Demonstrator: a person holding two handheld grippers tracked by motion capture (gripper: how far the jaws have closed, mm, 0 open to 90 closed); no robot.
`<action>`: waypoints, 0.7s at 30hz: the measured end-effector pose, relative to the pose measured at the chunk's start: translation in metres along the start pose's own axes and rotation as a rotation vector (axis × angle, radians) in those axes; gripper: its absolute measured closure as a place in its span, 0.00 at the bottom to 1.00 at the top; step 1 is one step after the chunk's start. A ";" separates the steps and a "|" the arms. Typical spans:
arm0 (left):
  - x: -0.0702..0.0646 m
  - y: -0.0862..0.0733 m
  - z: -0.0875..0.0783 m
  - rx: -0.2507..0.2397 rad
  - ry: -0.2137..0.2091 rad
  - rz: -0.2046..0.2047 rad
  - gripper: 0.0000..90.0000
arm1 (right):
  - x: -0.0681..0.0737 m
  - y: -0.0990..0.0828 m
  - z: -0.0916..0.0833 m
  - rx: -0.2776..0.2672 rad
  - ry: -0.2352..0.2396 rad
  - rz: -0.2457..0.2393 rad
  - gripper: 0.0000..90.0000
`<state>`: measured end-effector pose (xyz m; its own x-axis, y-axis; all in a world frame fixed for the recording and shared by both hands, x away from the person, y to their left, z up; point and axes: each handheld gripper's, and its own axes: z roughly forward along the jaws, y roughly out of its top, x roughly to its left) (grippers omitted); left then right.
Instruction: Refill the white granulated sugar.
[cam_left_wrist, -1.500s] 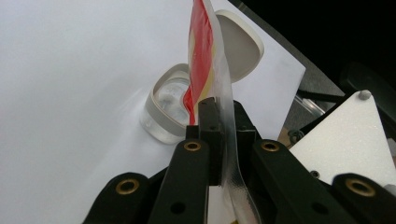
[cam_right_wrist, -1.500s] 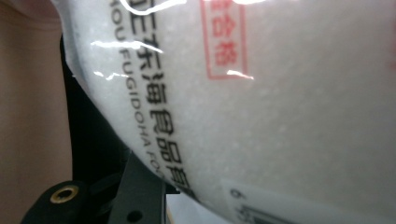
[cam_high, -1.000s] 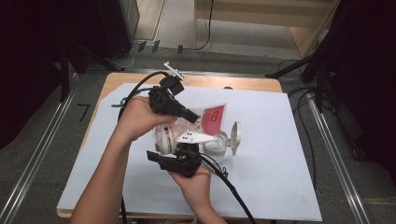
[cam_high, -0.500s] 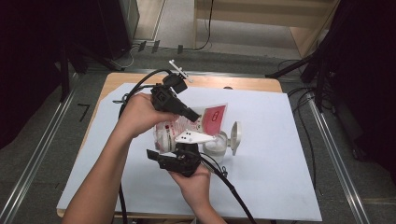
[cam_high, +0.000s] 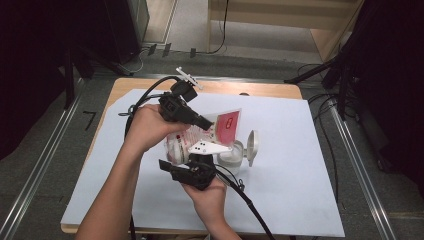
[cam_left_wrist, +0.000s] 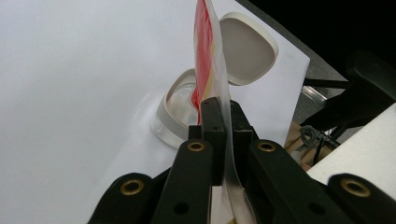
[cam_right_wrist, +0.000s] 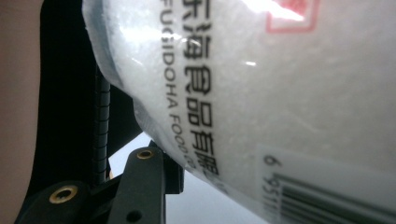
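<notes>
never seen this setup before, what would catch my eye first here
First, the clear bag with a red label, full of white grains, held up over the middle of the table between two hand-held grippers. The left gripper is clamped shut on the bag's thin edge, and the right gripper takes the bag from the near side. Just past the bag sits a small white container with its lid flipped open.

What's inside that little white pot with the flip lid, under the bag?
The pot, lid open, has a clear glossy hollow with no heap showing. The bag, pinched by the left gripper, hangs over it and covers part of the inside.
</notes>
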<state>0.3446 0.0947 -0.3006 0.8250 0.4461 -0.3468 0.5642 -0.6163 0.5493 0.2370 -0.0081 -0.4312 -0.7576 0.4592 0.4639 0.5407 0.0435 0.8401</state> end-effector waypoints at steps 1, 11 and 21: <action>-0.001 0.001 0.000 0.006 0.008 0.013 1.00 | 0.000 0.000 0.000 -0.004 0.000 -0.004 0.69; -0.009 0.004 0.002 0.003 0.003 0.001 1.00 | 0.006 0.002 -0.005 -0.026 0.024 0.025 0.68; -0.009 0.003 0.003 -0.010 -0.002 -0.010 1.00 | 0.005 0.001 -0.003 -0.018 0.010 -0.012 0.67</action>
<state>0.3394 0.0868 -0.2984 0.8195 0.4505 -0.3542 0.5720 -0.6053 0.5535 0.2320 -0.0084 -0.4273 -0.7679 0.4499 0.4561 0.5248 0.0334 0.8506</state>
